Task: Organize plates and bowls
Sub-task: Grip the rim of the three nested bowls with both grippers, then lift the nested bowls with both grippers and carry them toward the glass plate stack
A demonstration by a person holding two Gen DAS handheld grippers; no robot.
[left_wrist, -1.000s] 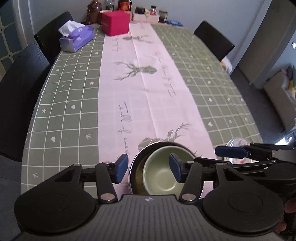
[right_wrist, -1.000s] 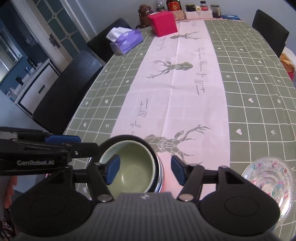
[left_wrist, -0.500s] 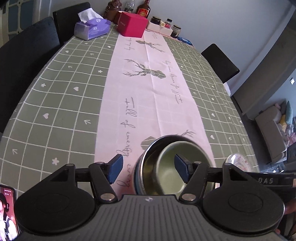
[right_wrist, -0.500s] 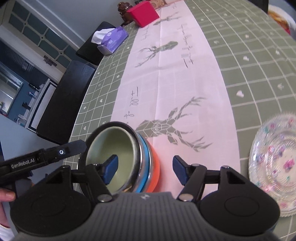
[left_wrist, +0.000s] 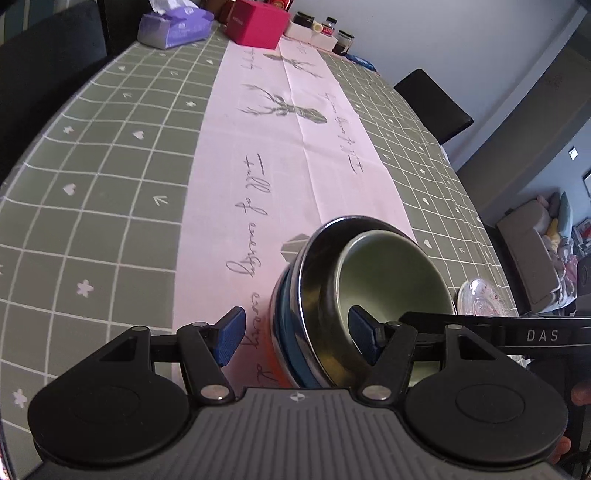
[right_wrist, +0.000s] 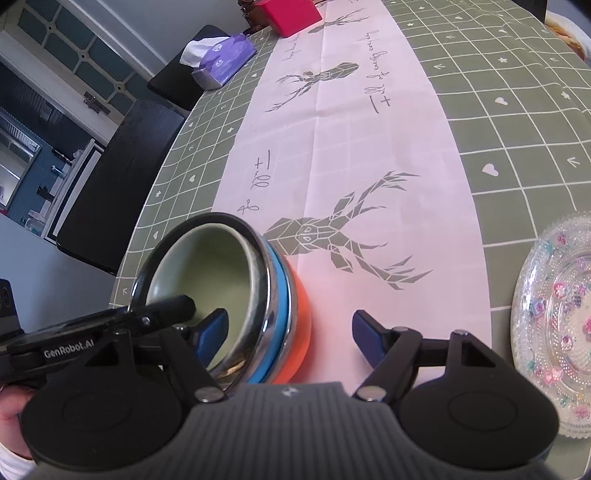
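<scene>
A stack of nested bowls stands on the pink runner: an orange bowl (right_wrist: 301,314) at the bottom, then a blue bowl (right_wrist: 282,314), a steel bowl (left_wrist: 317,295) and a green bowl (left_wrist: 391,273) on top. My left gripper (left_wrist: 297,334) is open and straddles the stack's left wall, with one pad inside the green bowl and the other outside. My right gripper (right_wrist: 289,332) is open astride the right wall in the same way. No pad presses on the bowls. A patterned glass plate (right_wrist: 557,325) lies to the right of the stack.
At the far end of the table are a purple tissue box (left_wrist: 173,27), a red box (left_wrist: 258,22) and several jars (left_wrist: 325,29). Black chairs (right_wrist: 110,192) stand along both long sides. The stack sits close to the near table edge.
Both grippers have sunk lower around the stack and their jaws have spread wider. The blue and orange sides of the stack have come into view.
</scene>
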